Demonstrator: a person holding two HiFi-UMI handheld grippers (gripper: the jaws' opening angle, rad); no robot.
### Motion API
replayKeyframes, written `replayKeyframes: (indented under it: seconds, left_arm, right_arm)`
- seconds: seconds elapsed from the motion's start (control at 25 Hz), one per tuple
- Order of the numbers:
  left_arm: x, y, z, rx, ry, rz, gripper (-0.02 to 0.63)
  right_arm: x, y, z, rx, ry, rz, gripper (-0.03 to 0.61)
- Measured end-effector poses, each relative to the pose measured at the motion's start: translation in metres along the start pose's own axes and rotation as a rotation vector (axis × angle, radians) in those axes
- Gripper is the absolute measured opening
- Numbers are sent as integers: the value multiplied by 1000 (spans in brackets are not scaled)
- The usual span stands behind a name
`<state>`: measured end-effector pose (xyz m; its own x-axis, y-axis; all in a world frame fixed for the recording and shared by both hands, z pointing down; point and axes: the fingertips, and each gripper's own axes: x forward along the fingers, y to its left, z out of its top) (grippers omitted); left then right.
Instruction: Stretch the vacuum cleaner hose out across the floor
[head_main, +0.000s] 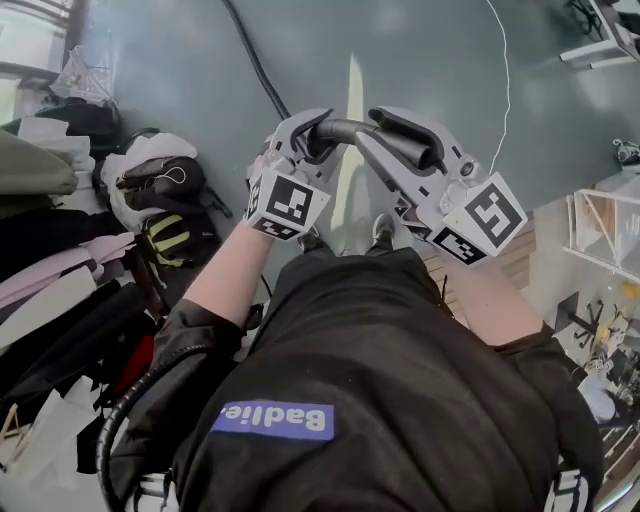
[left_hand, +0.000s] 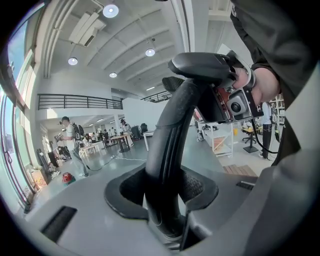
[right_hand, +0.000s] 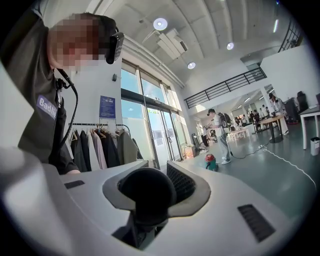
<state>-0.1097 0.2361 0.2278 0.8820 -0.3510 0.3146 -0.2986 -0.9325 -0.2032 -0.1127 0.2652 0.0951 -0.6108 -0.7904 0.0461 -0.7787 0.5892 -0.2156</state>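
Observation:
The vacuum's dark grey curved handle (head_main: 345, 130) is held level in front of my chest, above the grey floor. My left gripper (head_main: 310, 135) is shut on its left part, where the black hose (head_main: 252, 62) leads away across the floor to the upper left. My right gripper (head_main: 405, 140) is shut on the thicker right part. In the left gripper view the handle (left_hand: 172, 145) rises from between the jaws of the left gripper (left_hand: 162, 185) toward the other gripper. In the right gripper view the right gripper (right_hand: 150, 187) clamps the handle's rounded end (right_hand: 147, 195). A small red vacuum (right_hand: 210, 161) stands far off.
Bags and heaped clothes (head_main: 150, 190) lie along the left. A white shelf (head_main: 600, 230) and a wooden pallet (head_main: 510, 262) stand at the right. A thin white cable (head_main: 506, 70) crosses the floor ahead. A clothes rack (right_hand: 100, 145) and a standing person (right_hand: 220, 132) show in the right gripper view.

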Motion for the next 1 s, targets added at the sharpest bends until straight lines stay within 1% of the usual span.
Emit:
replayKeyframes:
  seconds: [0.12,0.24,0.4,0.64,0.76,1.0]
  left_arm:
    - [-3,-10,0,6,22,34,163]
    - [7,-24,-3,3,60,62,163]
    - [44,-60,1,-8,116,92,163]
    - [98,-110,8,-38,188,143,164]
    - [112,-120,10,-34,212,158,164]
    - [113,-131,11,-24,226,174,164]
  right_arm:
    - [-10,6,-2,-3,-7,38,118]
    - [-27,-1,-10,5,-12,75,118]
    - [-72,-29,-19,21,-17,118,118]
    - [-137,-69,-32,19,-15,190,118]
    - [-152,-79,-33,20,-28,204,118]
    - [-165,-76,-36,32,-59,202,118]
